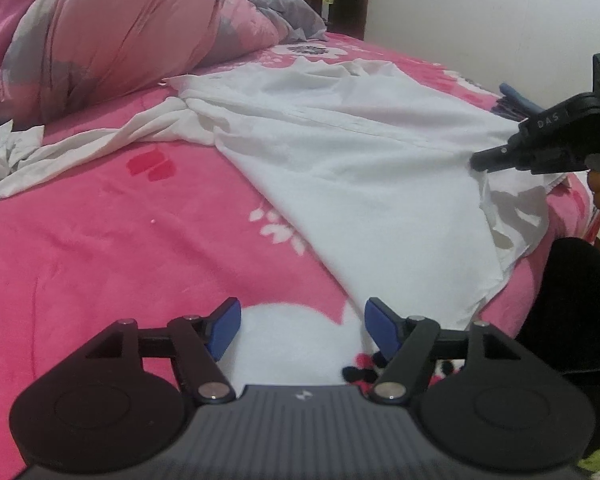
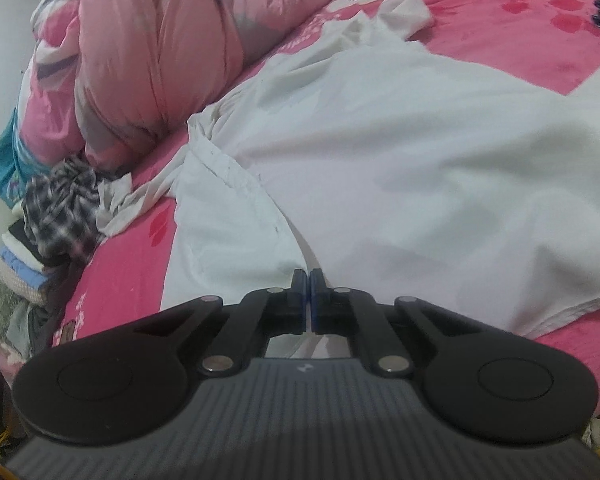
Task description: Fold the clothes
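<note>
White shirt point(image 1: 364, 152) spread on pink bed point(image 1: 120, 240). Right tool point(image 2: 309, 280) clenched on shirt's edge; left tool point(image 1: 302, 328) released, just beside shirt's hem.

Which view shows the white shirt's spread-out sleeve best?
The left wrist view: the white shirt lies wide, its sleeve trailing left across the pink blanket. The right wrist view shows only part of the sleeve, bunched by the checked cloth.
</note>
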{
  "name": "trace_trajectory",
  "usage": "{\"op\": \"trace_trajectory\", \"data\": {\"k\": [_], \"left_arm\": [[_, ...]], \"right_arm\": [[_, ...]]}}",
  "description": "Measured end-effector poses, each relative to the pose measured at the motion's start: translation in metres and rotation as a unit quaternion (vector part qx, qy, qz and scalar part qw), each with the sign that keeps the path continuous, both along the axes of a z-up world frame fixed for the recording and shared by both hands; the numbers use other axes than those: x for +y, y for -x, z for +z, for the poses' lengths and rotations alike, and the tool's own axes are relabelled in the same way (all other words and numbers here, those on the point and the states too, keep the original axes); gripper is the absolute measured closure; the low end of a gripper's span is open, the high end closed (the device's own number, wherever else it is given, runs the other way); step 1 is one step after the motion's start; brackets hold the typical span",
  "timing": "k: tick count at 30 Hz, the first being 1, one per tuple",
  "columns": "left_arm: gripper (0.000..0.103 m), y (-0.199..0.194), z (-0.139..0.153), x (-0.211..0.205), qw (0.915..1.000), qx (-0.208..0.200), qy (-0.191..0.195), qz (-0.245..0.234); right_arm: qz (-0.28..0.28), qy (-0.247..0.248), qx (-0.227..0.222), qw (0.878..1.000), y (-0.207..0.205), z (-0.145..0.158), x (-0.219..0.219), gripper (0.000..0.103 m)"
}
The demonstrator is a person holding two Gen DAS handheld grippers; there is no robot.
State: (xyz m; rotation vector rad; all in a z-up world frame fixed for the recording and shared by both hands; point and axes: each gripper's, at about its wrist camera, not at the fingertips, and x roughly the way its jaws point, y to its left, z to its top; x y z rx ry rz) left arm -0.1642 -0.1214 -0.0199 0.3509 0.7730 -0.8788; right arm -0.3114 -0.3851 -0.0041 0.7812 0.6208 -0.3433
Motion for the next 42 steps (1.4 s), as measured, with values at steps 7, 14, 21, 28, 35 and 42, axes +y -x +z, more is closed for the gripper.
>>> {"op": "trace_trajectory", "data": {"k": [7,14,21,28,35,42], "left_arm": [[0.033,0.01,-0.007,-0.016,0.9994,-0.018,-0.018,-0.025],[0.033,0.013,-0.01,-0.022,0.9987,-0.03,-0.021,-0.037],[0.041,0.001,-0.004,-0.021,0.999,-0.023,0.01,-0.037],[0.048,-0.016,-0.012,-0.031,0.998,-0.016,0.033,-0.051],[0.048,-0.027,-0.029,-0.018,0.9949,0.005,0.084,-0.055],[0.048,-0.035,-0.039,0.0,0.9876,0.027,0.142,-0.061]], "right_arm": [[-0.017,-0.013,-0.005,1.0,0.021,-0.007,-0.006,0.103],[-0.025,-0.038,0.003,0.999,0.033,-0.019,-0.007,0.102],[-0.021,0.022,0.029,0.999,0.028,0.013,-0.004,0.096],[0.054,0.12,0.022,0.991,-0.052,0.074,0.009,0.078],[0.17,0.216,0.041,0.961,-0.213,0.107,0.04,0.057],[0.203,0.26,0.113,0.937,-0.367,0.081,0.038,0.055]]}}
